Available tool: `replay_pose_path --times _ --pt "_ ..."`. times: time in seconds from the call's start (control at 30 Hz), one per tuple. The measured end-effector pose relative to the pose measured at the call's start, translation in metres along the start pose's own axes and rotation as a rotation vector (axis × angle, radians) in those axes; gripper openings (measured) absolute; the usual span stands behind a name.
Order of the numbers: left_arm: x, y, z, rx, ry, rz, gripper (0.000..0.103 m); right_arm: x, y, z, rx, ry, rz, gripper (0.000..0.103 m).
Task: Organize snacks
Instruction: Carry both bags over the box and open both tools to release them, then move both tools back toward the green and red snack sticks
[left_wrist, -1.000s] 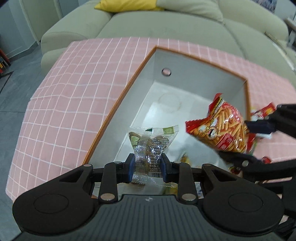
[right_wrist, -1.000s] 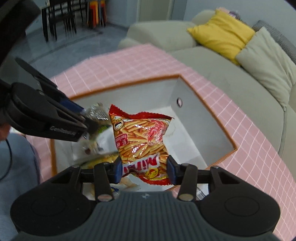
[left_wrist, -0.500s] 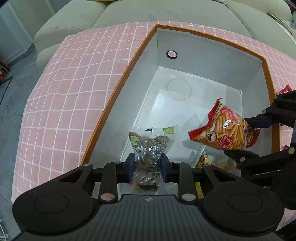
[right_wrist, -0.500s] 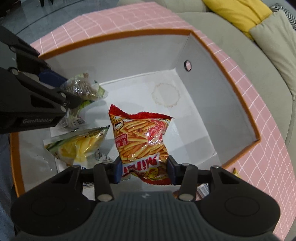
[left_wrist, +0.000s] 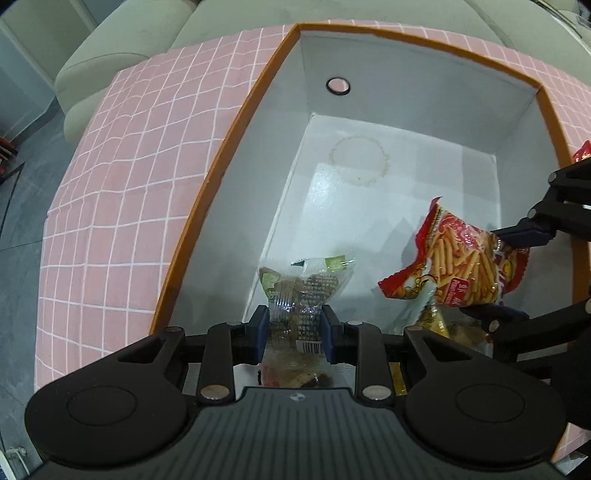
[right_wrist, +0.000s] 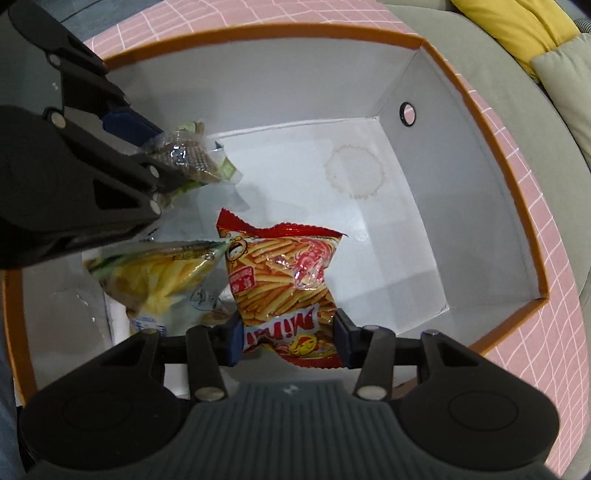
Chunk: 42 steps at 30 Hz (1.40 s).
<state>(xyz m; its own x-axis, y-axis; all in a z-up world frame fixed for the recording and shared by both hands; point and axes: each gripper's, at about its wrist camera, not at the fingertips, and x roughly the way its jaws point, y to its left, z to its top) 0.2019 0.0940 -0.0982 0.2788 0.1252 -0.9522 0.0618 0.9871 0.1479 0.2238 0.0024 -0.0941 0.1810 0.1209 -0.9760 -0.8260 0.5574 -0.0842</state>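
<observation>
My left gripper (left_wrist: 294, 328) is shut on a clear packet of brown snack (left_wrist: 303, 291) and holds it inside the white box with an orange rim (left_wrist: 221, 166). The packet also shows in the right wrist view (right_wrist: 188, 155). My right gripper (right_wrist: 288, 339) is shut on a red bag of stick snacks (right_wrist: 284, 280), low inside the same box (right_wrist: 491, 122). That red bag also shows at the right of the left wrist view (left_wrist: 458, 266). A yellow snack bag (right_wrist: 162, 273) lies on the box floor next to the red bag.
The box sits on a pink checked tablecloth (left_wrist: 122, 184). A green sofa (left_wrist: 110, 48) with a yellow cushion (right_wrist: 517, 26) stands behind the table. Another red packet (left_wrist: 581, 151) lies on the cloth outside the box's right rim.
Both grippers have moved down and forward into the box with their packets. The red bag now hangs just above the box floor beside the yellow bag.
</observation>
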Motion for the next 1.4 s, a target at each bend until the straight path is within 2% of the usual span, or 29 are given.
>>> replay_pose_path --times 0.17,0.23,0.33,0.43,0.53,0.7,0.83,1.0,1.13,1.27,1.4 --pt "0.0 0.002 0.001 -0.003 0.01 -0.012 0.033 0.0 -0.001 0.0 0.006 0.004 0.006 0.046" --pt "-0.002 0.003 0.001 -0.008 0.003 -0.005 0.038 -0.002 -0.003 0.0 0.008 -0.002 0.003 0.049" --pt "-0.007 0.004 0.001 -0.024 -0.015 -0.004 0.038 -0.007 -0.003 0.0 0.018 -0.018 -0.007 0.057" --pt "-0.016 0.006 0.0 -0.036 -0.036 -0.006 0.043 -0.015 -0.003 0.0 0.02 -0.03 -0.027 0.064" --pt "-0.027 0.007 -0.001 -0.05 -0.062 -0.007 0.05 -0.025 -0.002 -0.001 0.02 -0.045 -0.047 0.068" --pt "-0.052 0.011 -0.002 -0.085 -0.125 -0.007 0.053 -0.049 -0.003 -0.006 0.026 -0.098 -0.08 0.077" --pt "-0.077 0.013 -0.006 -0.152 -0.199 -0.009 0.053 -0.08 -0.005 -0.016 0.033 -0.174 -0.106 0.081" --pt "-0.114 0.0 -0.016 -0.197 -0.315 -0.047 0.054 -0.12 -0.018 -0.043 0.146 -0.315 -0.116 0.081" --pt "-0.137 -0.016 -0.031 -0.241 -0.389 -0.097 0.057 -0.146 -0.025 -0.079 0.255 -0.419 -0.136 0.081" --pt "-0.153 -0.041 -0.048 -0.254 -0.442 -0.154 0.057 -0.159 -0.028 -0.12 0.347 -0.47 -0.155 0.076" --pt "-0.162 -0.069 -0.063 -0.243 -0.473 -0.235 0.057 -0.156 -0.031 -0.164 0.448 -0.48 -0.213 0.072"
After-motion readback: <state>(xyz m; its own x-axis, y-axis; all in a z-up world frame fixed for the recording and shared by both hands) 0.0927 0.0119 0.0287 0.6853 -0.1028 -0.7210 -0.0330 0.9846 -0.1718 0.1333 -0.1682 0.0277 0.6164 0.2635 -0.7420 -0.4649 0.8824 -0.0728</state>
